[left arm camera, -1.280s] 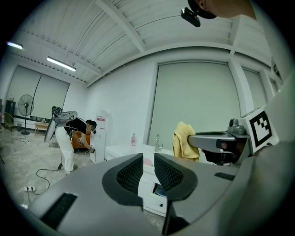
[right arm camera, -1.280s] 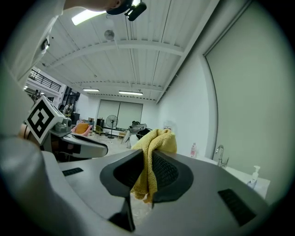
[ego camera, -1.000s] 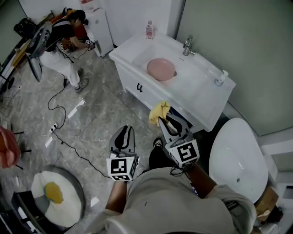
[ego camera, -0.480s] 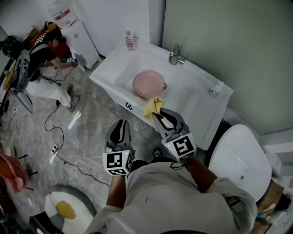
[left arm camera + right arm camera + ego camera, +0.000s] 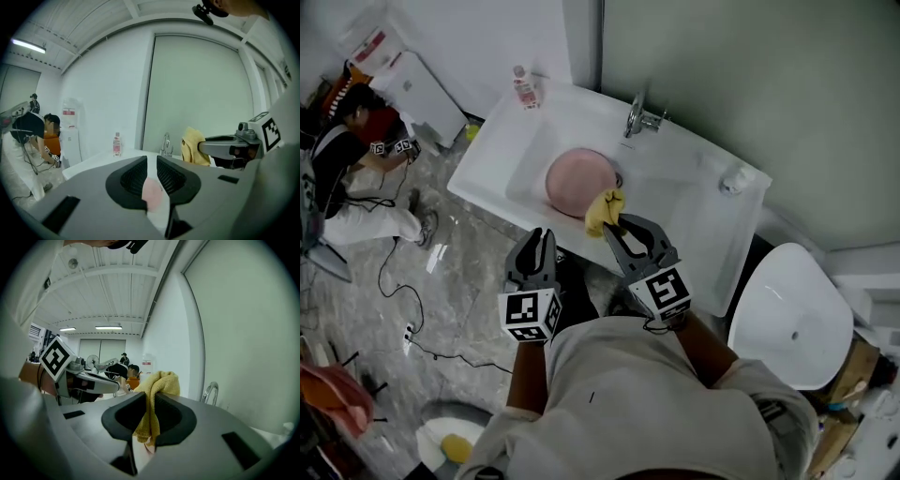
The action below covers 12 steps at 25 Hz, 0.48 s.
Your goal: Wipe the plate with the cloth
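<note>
A pink plate (image 5: 577, 178) lies in the basin of a white sink (image 5: 483, 183). My right gripper (image 5: 614, 223) is shut on a yellow cloth (image 5: 603, 210), which hangs at the plate's near right edge; whether cloth and plate touch I cannot tell. In the right gripper view the cloth (image 5: 161, 380) bunches up out of that gripper (image 5: 151, 399). My left gripper (image 5: 537, 244) hovers in front of the sink's front edge, shut with nothing in it. In the left gripper view a thin slit of that gripper (image 5: 151, 161) shows the plate (image 5: 151, 194).
A faucet (image 5: 639, 117) stands behind the basin, a small bottle (image 5: 523, 89) on the back left corner and a dispenser (image 5: 731, 178) at the right. A white toilet (image 5: 787, 314) sits to the right. A person (image 5: 347, 159) crouches at far left; cables (image 5: 394, 281) cross the floor.
I have come closer to the sink. My right gripper carried the cloth from in front of the cabinet up to the plate's near edge. My left gripper came along, still shut.
</note>
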Motion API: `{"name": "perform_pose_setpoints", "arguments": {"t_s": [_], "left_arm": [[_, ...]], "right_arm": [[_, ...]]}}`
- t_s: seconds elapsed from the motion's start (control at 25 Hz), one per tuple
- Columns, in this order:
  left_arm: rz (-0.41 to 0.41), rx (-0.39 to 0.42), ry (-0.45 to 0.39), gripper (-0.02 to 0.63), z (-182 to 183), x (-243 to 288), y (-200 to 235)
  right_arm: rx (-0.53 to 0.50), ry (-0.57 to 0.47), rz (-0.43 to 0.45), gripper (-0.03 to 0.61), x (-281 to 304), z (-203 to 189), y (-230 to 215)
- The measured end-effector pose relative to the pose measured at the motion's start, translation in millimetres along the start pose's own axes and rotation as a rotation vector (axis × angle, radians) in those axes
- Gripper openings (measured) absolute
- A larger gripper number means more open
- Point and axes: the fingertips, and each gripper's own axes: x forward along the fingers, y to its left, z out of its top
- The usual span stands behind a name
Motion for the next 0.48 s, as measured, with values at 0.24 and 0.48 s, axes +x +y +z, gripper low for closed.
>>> {"name": "perform_pose_setpoints", "arguments": {"t_s": [0.24, 0.48], "left_arm": [[-0.160, 0.028, 0.101, 0.075, 6.3, 102.8, 48.6], [-0.321, 0.041, 0.221, 0.075, -10.3, 180.8, 91.0]], "right_arm": [[0.049, 0.114, -0.085, 0.060, 84.0, -15.7, -37.7], [0.134, 0.225, -0.185, 0.060, 150.1, -42.8, -58.6]]}}
